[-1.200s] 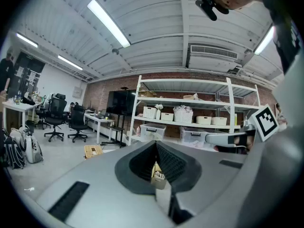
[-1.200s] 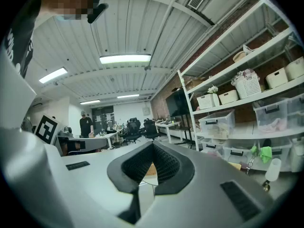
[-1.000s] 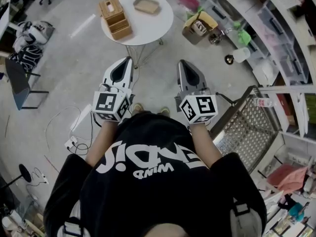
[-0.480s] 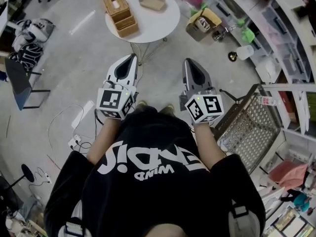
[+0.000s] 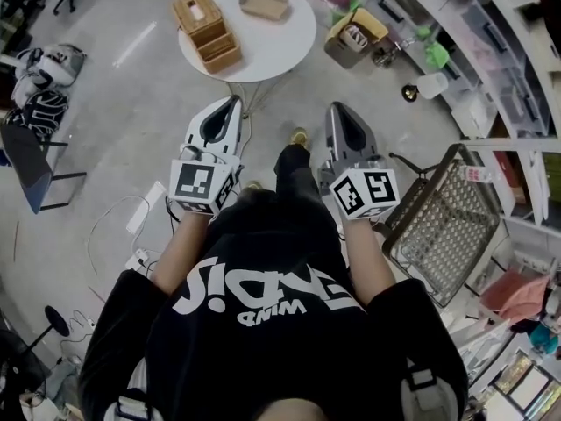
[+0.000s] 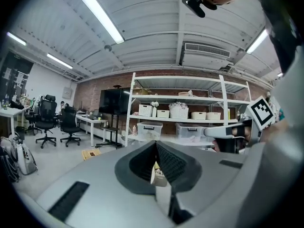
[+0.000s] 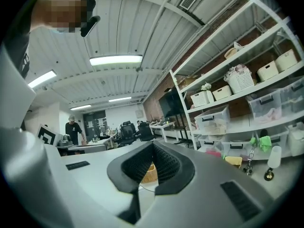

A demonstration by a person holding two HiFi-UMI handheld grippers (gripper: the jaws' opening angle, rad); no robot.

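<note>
Left gripper [image 5: 231,103]: jaws pressed together, nothing between. Right gripper [image 5: 336,110]: jaws pressed together, nothing pinched. The 2 grippers held side by side in front of person's chest, apart, tips pointing toward round white table [image 5: 285,42], well short of it. On table: tan wooden box [image 5: 208,32] at left, shallow tan woven tray [image 5: 265,4] at far side, the 2 apart. Metal mesh cart [image 5: 443,226] near right gripper, on its right. Open cardboard box [image 5: 352,35] on floor just right of table.
</note>
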